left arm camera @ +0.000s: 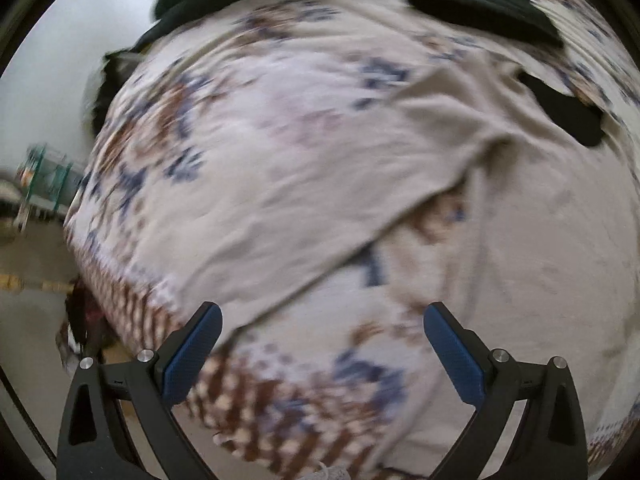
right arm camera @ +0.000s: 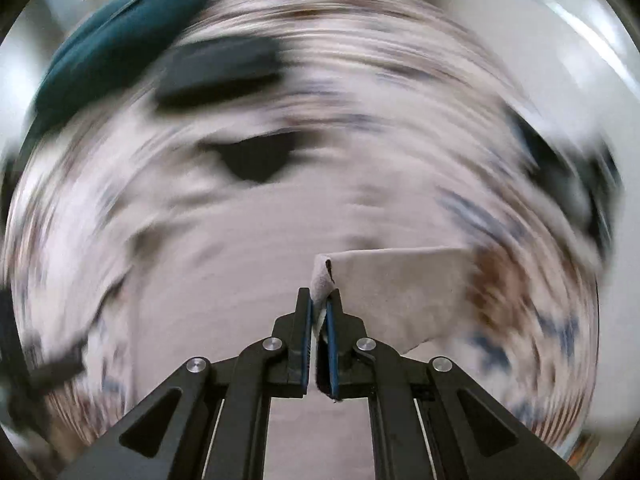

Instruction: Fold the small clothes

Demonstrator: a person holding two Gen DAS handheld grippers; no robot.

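Mid-fold: right tool (right arm camera: pixel 319 304) clamped on corner of beige cotton garment (right arm camera: pixel 400 292) lying on patterned bedspread (left arm camera: pixel 248 128); left tool (left arm camera: pixel 322 334) spread apart, empty. Next, probably carry corner across, lay flat.

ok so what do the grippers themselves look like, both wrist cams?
Same build on both. The left gripper and right gripper have matte black two-finger linkage arms with triangular cutouts and round silver pivot pins. The fingers carry blue textured pads on their inner faces. No markings show on them, and no hands or sleeves are in view.
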